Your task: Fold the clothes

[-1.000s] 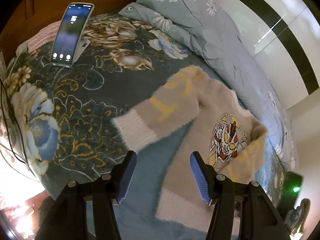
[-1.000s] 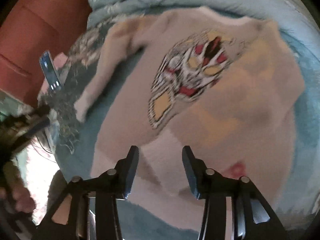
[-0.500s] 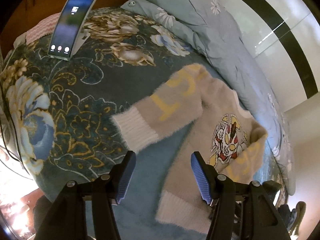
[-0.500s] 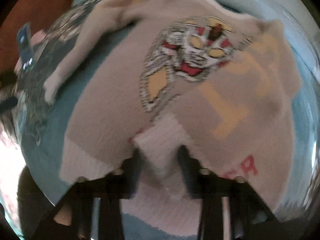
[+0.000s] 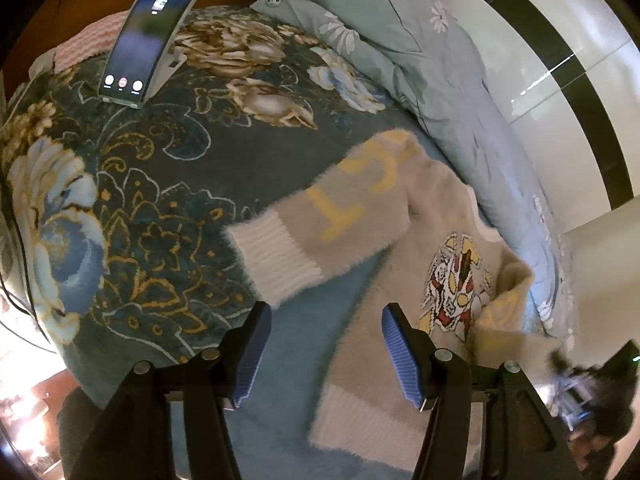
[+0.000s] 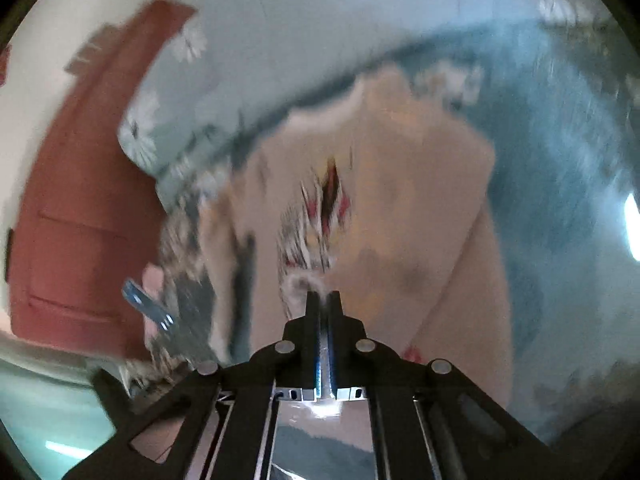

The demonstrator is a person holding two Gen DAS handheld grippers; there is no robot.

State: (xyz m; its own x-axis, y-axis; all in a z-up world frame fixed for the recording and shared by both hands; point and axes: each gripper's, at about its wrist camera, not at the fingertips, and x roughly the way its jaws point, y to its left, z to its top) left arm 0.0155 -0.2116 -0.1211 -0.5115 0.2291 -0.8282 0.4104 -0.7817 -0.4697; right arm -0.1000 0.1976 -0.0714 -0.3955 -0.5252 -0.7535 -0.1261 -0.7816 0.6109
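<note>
Dark floral bedspread (image 5: 132,184) covers bed, propped phone (image 5: 150,36) at far left. Left hand-held gripper (image 5: 322,354) hovers wide apart above fuzzy beige cartoon-print sweater (image 5: 400,280) lying mid-bed. Right hand-held gripper (image 6: 323,298) pinches sweater's fabric, view blurred.

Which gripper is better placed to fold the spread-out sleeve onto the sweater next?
Left. The left gripper is open and hangs just in front of the sleeve, which lies flat on the blanket. The right gripper is shut on the sweater.
</note>
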